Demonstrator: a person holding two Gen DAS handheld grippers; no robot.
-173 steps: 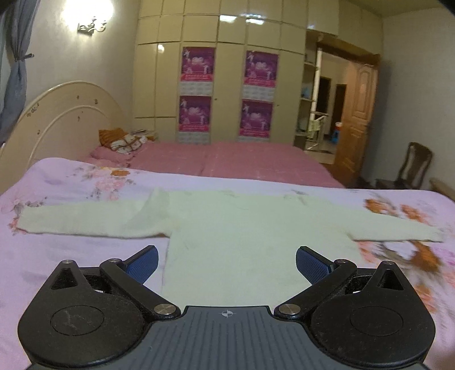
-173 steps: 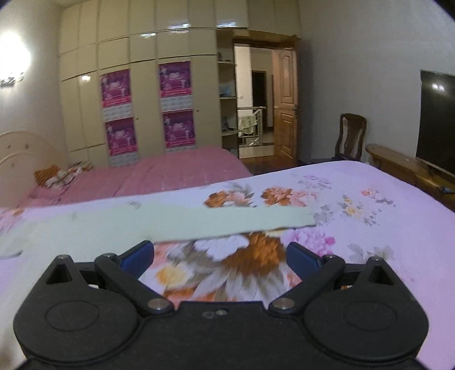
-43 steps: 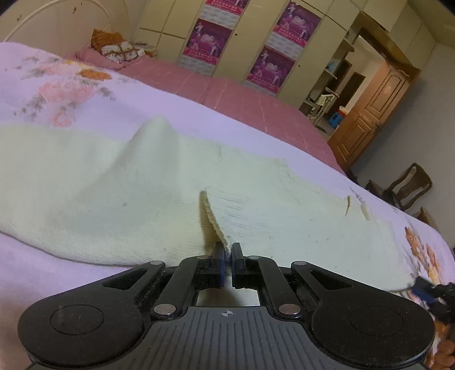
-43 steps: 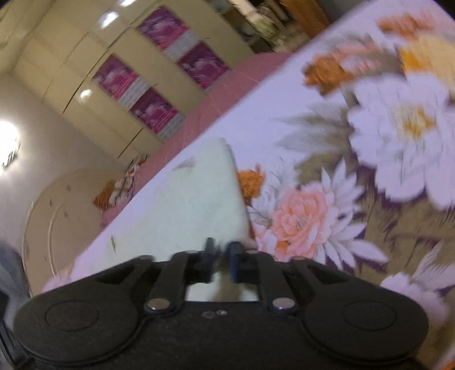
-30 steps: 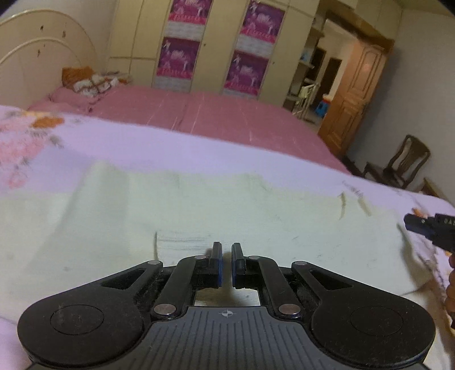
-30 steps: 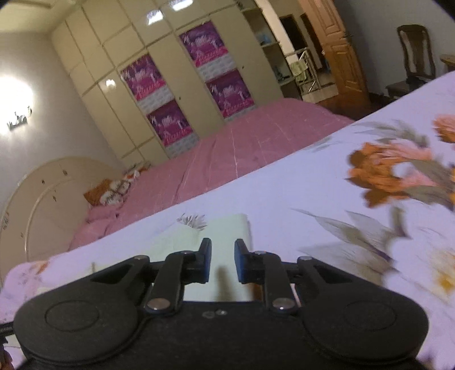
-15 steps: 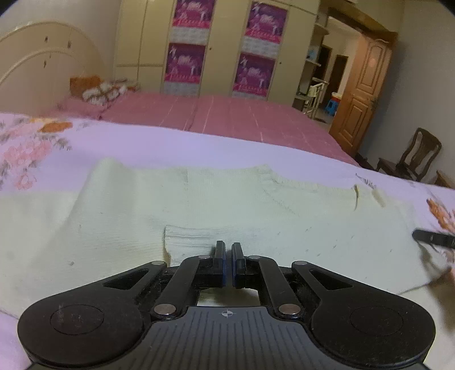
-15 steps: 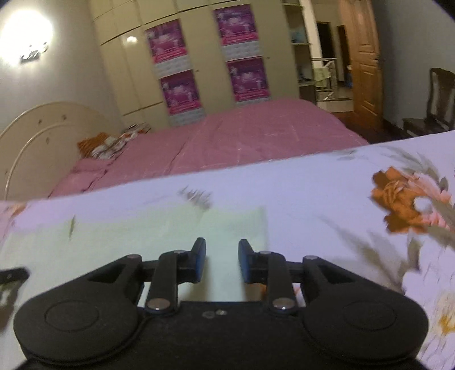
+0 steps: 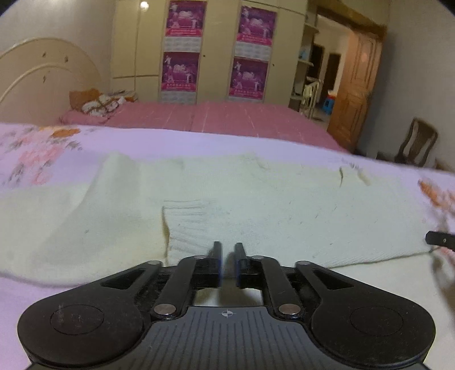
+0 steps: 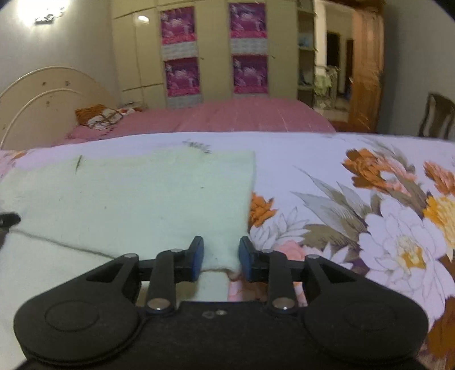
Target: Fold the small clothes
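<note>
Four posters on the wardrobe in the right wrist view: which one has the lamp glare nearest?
The upper left poster. The glare spot sits on the door panel just left of it; the other three have none close.

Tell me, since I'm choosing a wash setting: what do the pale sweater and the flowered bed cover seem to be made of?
The pale sweater looks like a soft, matte knit, perhaps wool or acrylic: ribbed rows show at its cuff. The flowered bed cover looks like thin, smooth woven cloth with a printed pattern, maybe cotton; the fibre cannot be told.

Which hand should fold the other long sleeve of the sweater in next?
Probably left. In its view the pale yellow knit sweater has a sleeve lying flat at far left, nearer the left gripper, whose jaws are opening. The right gripper sits over the opposite, folded edge.
</note>
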